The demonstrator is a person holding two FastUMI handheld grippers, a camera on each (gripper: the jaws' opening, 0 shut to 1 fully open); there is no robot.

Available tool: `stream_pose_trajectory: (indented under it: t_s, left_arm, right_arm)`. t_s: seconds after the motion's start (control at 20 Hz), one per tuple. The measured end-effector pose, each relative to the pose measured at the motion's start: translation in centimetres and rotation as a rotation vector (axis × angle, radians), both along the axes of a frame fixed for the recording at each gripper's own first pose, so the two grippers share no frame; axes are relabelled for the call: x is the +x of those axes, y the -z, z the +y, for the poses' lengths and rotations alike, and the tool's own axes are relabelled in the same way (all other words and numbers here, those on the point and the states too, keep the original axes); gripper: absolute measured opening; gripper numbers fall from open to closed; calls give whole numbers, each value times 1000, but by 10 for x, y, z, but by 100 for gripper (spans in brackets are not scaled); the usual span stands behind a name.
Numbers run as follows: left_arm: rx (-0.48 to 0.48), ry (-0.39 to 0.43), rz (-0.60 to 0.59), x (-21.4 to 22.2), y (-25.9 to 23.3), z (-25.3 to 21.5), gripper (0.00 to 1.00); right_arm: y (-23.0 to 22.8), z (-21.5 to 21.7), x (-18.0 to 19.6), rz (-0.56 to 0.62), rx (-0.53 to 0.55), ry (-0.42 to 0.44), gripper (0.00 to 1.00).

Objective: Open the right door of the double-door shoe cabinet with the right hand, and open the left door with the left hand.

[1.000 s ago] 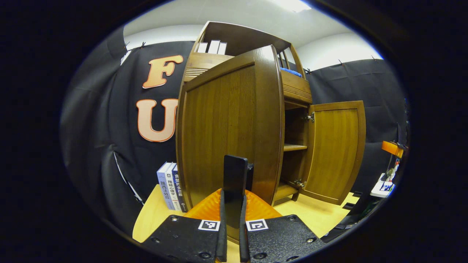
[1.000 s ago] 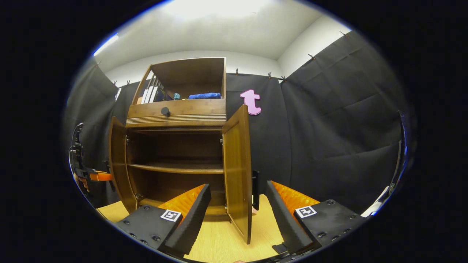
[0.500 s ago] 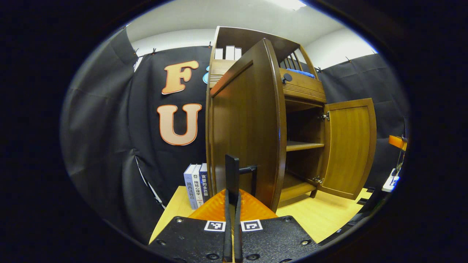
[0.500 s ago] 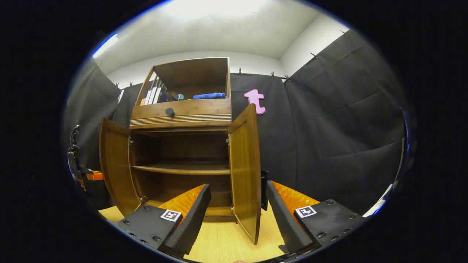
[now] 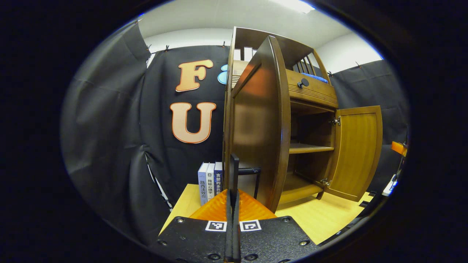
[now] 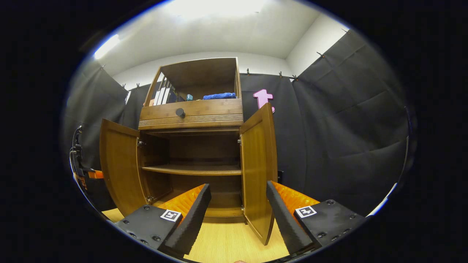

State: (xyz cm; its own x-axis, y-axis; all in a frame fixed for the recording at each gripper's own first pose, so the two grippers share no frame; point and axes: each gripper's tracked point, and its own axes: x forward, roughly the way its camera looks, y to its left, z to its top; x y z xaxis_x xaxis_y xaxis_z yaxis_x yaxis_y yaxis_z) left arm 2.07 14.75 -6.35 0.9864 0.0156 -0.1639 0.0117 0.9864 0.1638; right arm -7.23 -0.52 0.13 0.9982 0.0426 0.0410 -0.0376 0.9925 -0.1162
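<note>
The wooden shoe cabinet (image 6: 190,118) stands on a light table with both doors swung out. In the left gripper view the left door (image 5: 256,120) shows almost edge-on. My left gripper (image 5: 234,164) is shut on its black handle (image 5: 250,170) on the outer face. In the right gripper view that gripper (image 6: 78,160) sits behind the left door (image 6: 119,164). The right door (image 6: 257,168) stands open, and my right gripper (image 6: 237,185) is open in front of it, apart from it, holding nothing. The right door (image 5: 356,149) also shows in the left gripper view.
Three books (image 5: 210,182) stand on the table (image 6: 226,244) left of the cabinet. Inside is a bare shelf (image 6: 193,170). Above it are a drawer with a dark knob (image 6: 180,112) and a top shelf with a blue cloth (image 6: 219,96). Black cloth walls close in behind.
The left door has swung further open with my left gripper on its handle. My right gripper has stayed open and drawn off the right door, whose handle now hides behind it.
</note>
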Motion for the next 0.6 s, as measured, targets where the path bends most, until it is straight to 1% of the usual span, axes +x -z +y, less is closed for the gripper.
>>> stream_pose_trajectory:
  t_s: [0.05,0.1,0.15,0.2,0.25,0.35,0.4,0.6]
  left_arm:
    - [14,-19,-3,1,0,7,0]
    - [31,-44,2,2,1,15,0]
    - [51,-72,7,1,3,27,2]
    - [50,-74,-5,2,2,35,0]
    - [10,-70,-5,1,2,34,0]
    - [-25,-63,-2,-3,5,37,0]
    - [-30,-62,-1,-6,6,36,0]
    - [-42,-67,6,-17,8,38,0]
  right_arm:
    - [-1,-2,0,-2,0,2,98]
    - [-1,-3,0,-4,1,4,89]
    - [-1,-4,0,-5,3,6,89]
    - [-1,-4,1,-4,6,6,98]
    - [1,-4,1,1,8,5,98]
    - [2,-5,3,9,12,5,98]
    - [2,-7,5,11,13,9,89]
    - [1,-10,12,15,7,25,89]
